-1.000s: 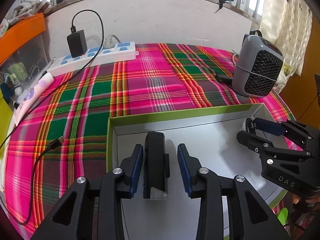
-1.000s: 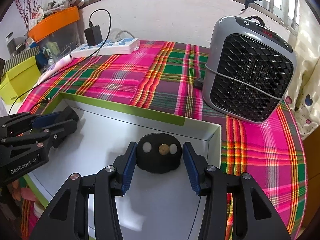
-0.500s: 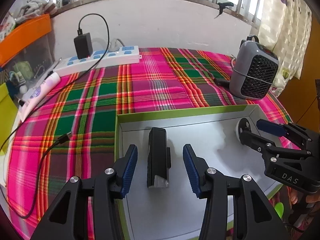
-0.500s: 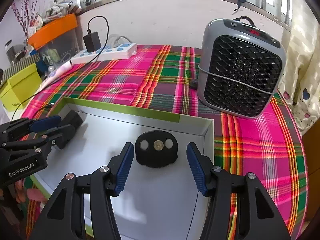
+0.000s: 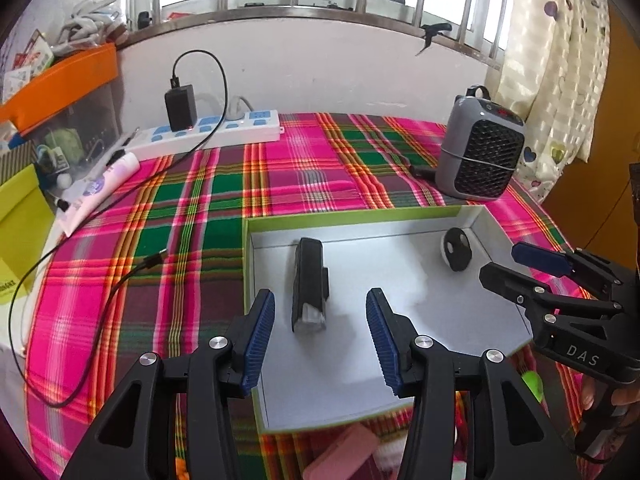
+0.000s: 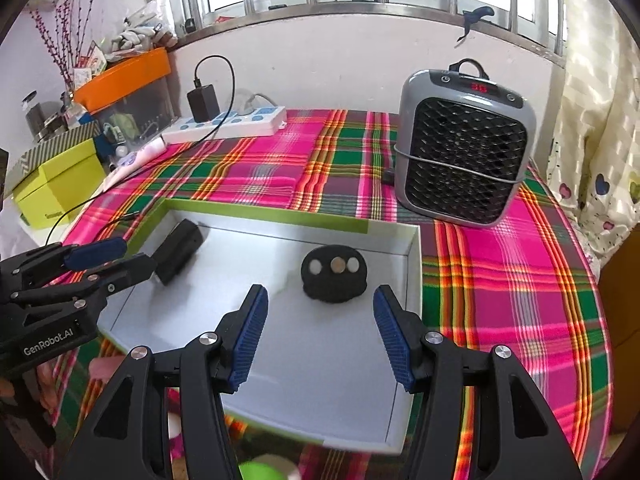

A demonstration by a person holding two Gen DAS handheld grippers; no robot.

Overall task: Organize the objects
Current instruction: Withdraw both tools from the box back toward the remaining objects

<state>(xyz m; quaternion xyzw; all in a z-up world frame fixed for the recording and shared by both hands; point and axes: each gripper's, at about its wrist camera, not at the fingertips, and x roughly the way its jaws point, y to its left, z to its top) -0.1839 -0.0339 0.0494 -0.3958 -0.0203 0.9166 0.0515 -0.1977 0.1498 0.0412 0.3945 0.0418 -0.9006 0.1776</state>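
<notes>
The long black device (image 5: pixel 310 284) lies in the green-edged box lid (image 5: pixel 360 216), straight ahead of the left hand-held gripper (image 5: pixel 320 334), its long axis running along the fingers. The right hand-held gripper (image 6: pixel 318 332) faces the round black puck (image 6: pixel 334 278) likewise (both lie clear of the pads). Both grippers gape empty, angled steeply down over the tabletop (image 5: pixel 304 172).

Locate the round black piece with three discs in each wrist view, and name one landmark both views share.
Left wrist: round black piece right of centre, in the tray's far right corner.
Right wrist: round black piece at centre, beyond the open right gripper.
Shared landmark: grey heater behind the tray.
</notes>
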